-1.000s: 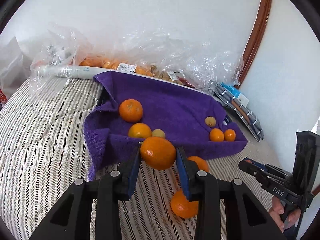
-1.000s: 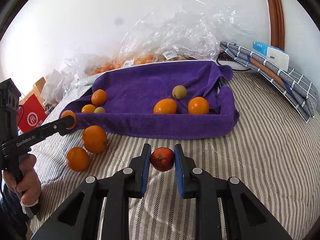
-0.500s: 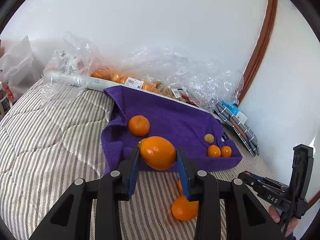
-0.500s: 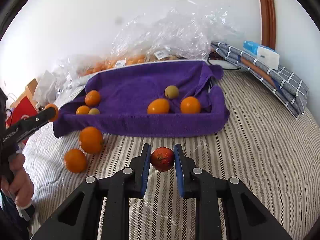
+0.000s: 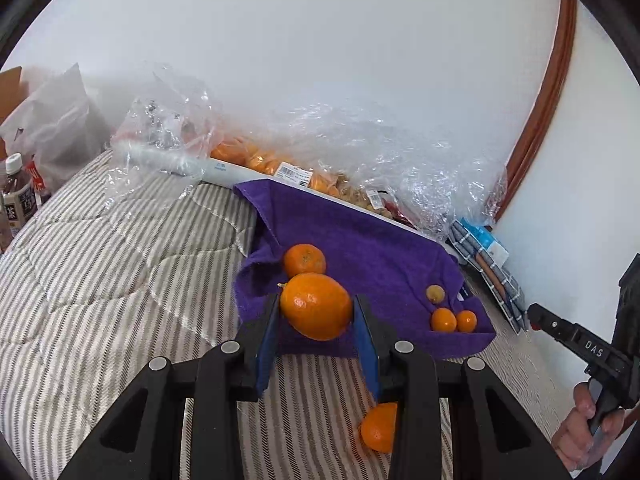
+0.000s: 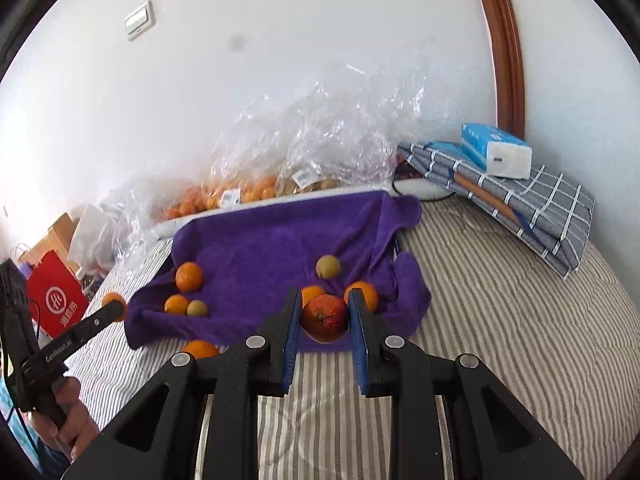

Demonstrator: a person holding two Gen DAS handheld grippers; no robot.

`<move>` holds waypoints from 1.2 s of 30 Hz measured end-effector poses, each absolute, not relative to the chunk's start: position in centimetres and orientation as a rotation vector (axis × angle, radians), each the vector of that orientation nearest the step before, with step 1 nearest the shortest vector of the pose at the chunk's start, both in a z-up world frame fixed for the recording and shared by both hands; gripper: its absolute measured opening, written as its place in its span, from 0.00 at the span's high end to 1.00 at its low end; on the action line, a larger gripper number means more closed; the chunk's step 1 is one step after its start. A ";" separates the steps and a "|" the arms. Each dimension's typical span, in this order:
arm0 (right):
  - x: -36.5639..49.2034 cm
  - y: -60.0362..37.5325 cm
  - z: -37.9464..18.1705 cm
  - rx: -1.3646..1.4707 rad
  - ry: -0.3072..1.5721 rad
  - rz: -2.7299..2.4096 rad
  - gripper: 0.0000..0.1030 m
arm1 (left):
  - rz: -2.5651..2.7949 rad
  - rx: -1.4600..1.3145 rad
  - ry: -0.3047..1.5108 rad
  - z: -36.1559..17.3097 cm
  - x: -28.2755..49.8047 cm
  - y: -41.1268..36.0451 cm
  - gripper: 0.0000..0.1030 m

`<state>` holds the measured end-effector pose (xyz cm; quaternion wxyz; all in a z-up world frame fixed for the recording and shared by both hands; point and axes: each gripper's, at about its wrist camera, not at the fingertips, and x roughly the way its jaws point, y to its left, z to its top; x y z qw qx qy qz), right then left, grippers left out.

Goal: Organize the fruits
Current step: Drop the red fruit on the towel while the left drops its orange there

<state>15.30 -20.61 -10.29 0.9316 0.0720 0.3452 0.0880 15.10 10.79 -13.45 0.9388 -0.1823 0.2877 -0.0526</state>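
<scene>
Both fruits have risen off the striped bedcover (image 6: 500, 320): my left claw (image 5: 316, 316) clamps the big round orange (image 5: 316, 306), my right claw (image 6: 325, 316) the small red fruit (image 6: 325, 318), now above the purple towel's (image 6: 280, 248) near edge, ready for placing.

Matt black plastic on the left gripper (image 5: 316, 320), with blue rubbery-looking pads and small bright metal screw heads; same build on the right gripper (image 6: 324, 320). Glossy, finely dimpled peel on the large orange (image 5: 316, 306). Duller, speckled red skin on the small red fruit (image 6: 325, 318). Thick, fuzzy terry cloth in the purple towel (image 5: 360, 240), matt throughout. Woven, quilted cotton-like fabric on the striped bedcover (image 5: 112, 264), soft and unshiny. Crinkled, shiny clear plastic bags (image 5: 360, 148) along the bedcover's far edge. Polished brown wood trim (image 6: 500, 40) against a smooth matt white wall (image 5: 320, 40). Checked grey cloth (image 6: 532, 196) near the far right corner.
</scene>
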 end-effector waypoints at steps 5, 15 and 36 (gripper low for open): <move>16.5 -20.9 -9.6 0.115 0.686 0.172 0.77 | -0.083 -0.362 0.595 -12.3 15.9 11.5 0.67; 21.7 -20.1 -11.3 0.082 0.701 0.208 0.77 | -0.111 -0.328 0.615 -10.7 21.0 9.2 0.67; 25.6 -17.9 -16.9 -0.012 0.817 0.262 0.77 | -0.109 -0.282 0.752 -16.0 26.0 4.6 0.67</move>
